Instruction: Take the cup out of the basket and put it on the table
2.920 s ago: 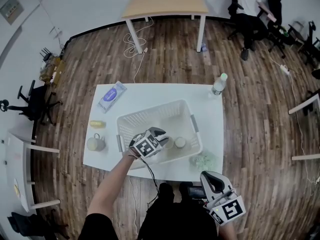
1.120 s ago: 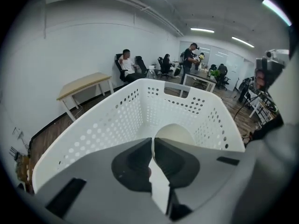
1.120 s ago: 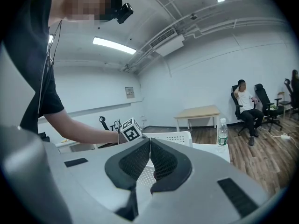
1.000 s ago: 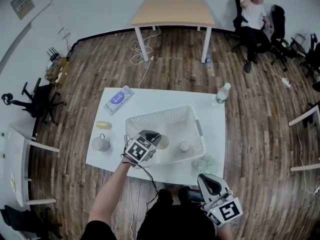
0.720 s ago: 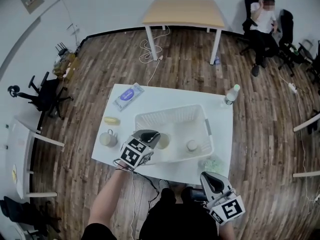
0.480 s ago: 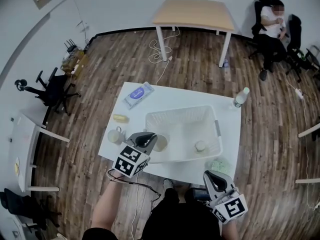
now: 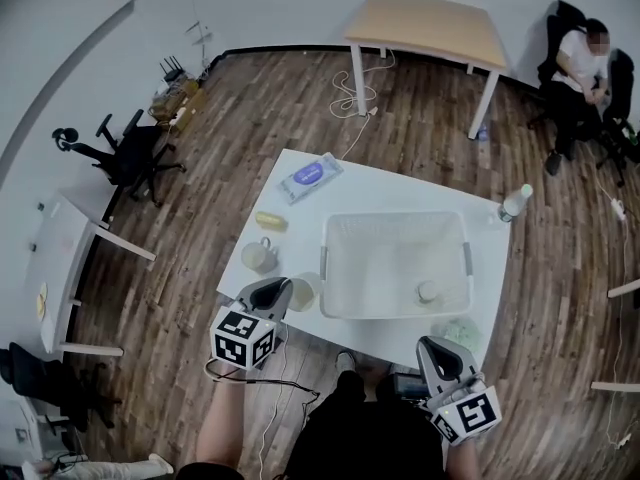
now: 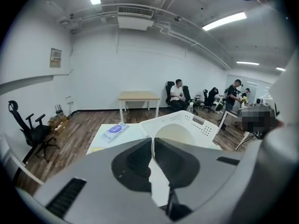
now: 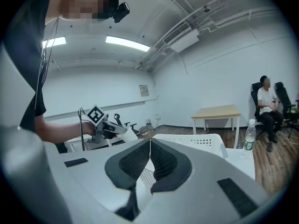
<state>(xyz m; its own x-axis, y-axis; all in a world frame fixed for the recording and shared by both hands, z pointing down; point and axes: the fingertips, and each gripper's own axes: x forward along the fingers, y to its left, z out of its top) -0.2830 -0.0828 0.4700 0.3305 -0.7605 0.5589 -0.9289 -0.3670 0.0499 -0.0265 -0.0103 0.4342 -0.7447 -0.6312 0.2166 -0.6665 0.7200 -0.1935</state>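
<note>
Left hand-held gripper [image 7: 283,289] pinching cup [image 7: 305,291], beside basket [image 7: 395,215]

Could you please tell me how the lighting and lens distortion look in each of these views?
Head view: even light; the fisheye bends the skirting. Left gripper view: ceiling lamp glares, corners black, the near jaws soft. Right gripper view: corners black too, light strip bright.

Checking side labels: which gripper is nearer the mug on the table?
Left. The left gripper, holding a cup, is at the table's near left corner beside the mug; the right gripper is off the near right corner, past the basket.
</note>
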